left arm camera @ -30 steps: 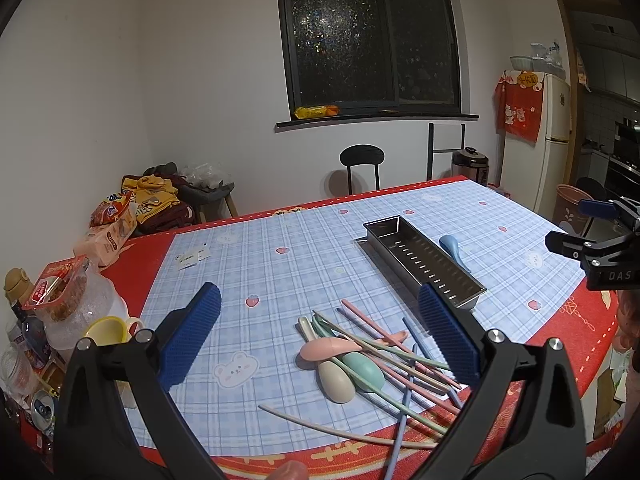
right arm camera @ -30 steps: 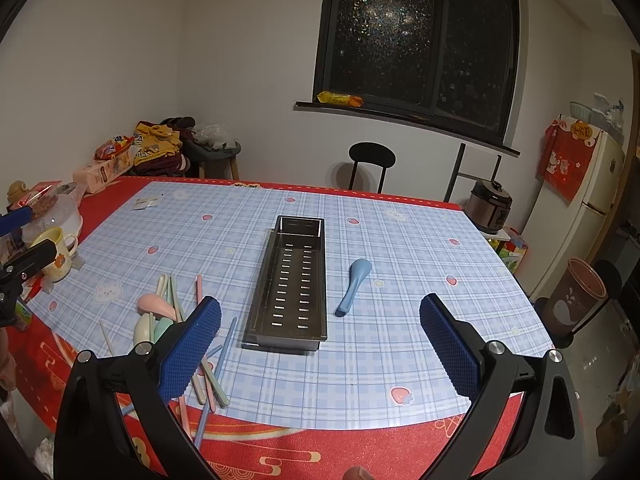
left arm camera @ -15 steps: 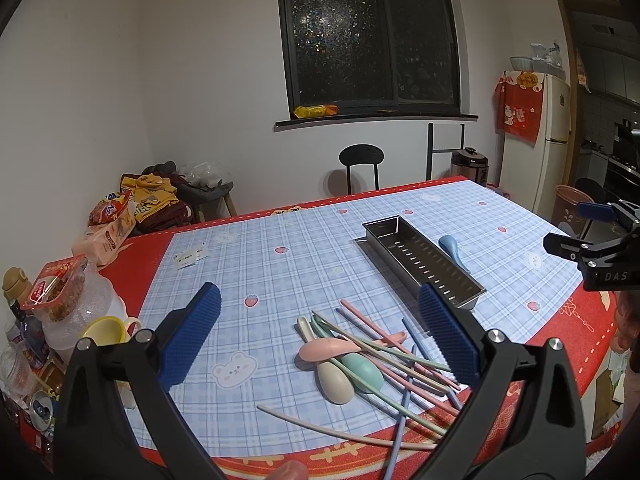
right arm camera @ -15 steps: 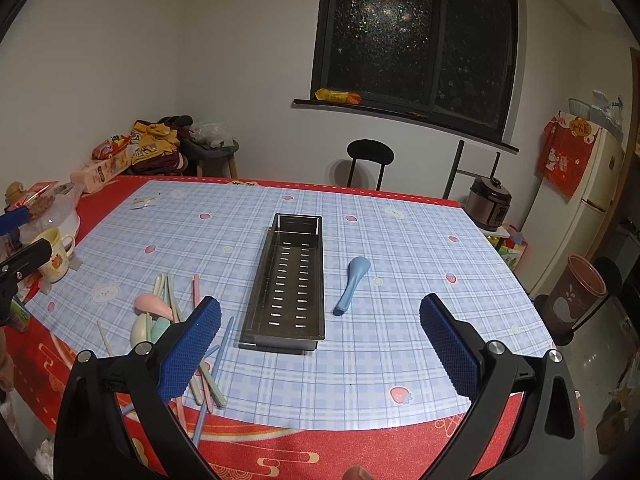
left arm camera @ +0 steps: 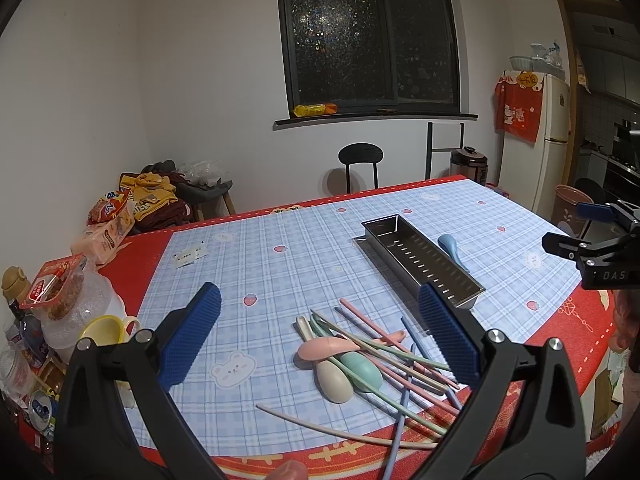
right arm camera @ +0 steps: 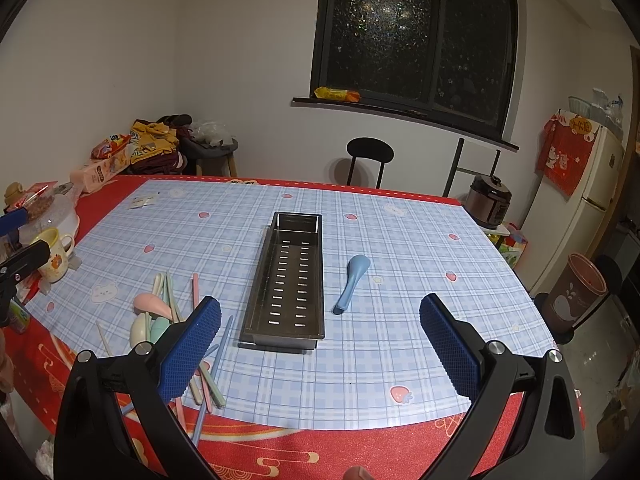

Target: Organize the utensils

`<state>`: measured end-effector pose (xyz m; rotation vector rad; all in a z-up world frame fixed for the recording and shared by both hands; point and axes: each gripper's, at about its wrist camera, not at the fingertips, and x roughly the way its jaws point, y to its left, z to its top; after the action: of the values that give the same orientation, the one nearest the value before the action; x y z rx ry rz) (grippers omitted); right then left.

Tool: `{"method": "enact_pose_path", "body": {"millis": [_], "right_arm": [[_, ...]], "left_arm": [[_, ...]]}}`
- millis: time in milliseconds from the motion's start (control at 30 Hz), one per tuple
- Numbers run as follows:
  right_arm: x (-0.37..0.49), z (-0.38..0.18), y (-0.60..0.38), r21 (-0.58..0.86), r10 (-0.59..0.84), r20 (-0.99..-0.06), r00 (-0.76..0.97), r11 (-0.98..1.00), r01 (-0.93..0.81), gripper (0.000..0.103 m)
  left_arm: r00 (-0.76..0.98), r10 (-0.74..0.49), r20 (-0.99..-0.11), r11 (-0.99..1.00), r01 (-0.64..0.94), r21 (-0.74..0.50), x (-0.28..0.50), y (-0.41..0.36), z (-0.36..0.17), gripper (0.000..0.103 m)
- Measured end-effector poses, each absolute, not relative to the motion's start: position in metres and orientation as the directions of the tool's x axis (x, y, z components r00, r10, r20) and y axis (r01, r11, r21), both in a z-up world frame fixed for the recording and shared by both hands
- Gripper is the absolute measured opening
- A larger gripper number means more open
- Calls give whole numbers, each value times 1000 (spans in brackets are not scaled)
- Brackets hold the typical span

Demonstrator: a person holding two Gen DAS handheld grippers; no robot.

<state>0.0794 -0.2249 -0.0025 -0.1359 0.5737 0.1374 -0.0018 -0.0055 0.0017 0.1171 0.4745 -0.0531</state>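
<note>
While I hold both tools over the near edge, this is what I see, nearest first.

My left fingers: left gripper (left arm camera: 320, 328) spread wide, holding nothing; black frame, blue pads (left arm camera: 190, 334) with a fine knobbled grid.

My right fingers: right gripper (right arm camera: 320, 340) spread just as wide, holding nothing; same black frame and blue textured pads (right arm camera: 448, 344).

Surface: red cloth (right arm camera: 360, 444) with pale gold scroll patterns, under a smooth blue plaid mat (left arm camera: 280, 264) printed with strawberries and white bears.

Utensil pile: near the front edge, between my left fingers in the left view; slim matte chopsticks (left arm camera: 384, 354) in pink, green, blue and cream, crossed loosely over three rounded spoons: pink spoon (left arm camera: 324, 350), cream spoon (left arm camera: 334, 376), green spoon (left arm camera: 360, 366).

Tray: metal tray (right arm camera: 290, 276), long, rectangular, brushed steel, two rows of slots in its floor, nothing in it; just right of the pile, mid-surface.

Blue spoon (right arm camera: 352, 280): smooth, lying alone on the mat just right of the tray, apart from it.

Writing: letters "DAS" on the black body of the right tool, seen at the left view's right edge.

Far left edge: yellow mug (right arm camera: 54, 254), clear jar, snack packets; labels too small to read.

Beyond: black stool (right arm camera: 370, 156), dark window, white fridge.
</note>
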Motion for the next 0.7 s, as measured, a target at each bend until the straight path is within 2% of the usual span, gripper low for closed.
{"method": "enact_pose_path", "body": {"millis": [700], "right_arm": [[84,-4,-222,-86,97,-559,823,981,-174,98]], "left_arm": [[888,-35,-459,991,89,96,2,-5,2,97]]}}
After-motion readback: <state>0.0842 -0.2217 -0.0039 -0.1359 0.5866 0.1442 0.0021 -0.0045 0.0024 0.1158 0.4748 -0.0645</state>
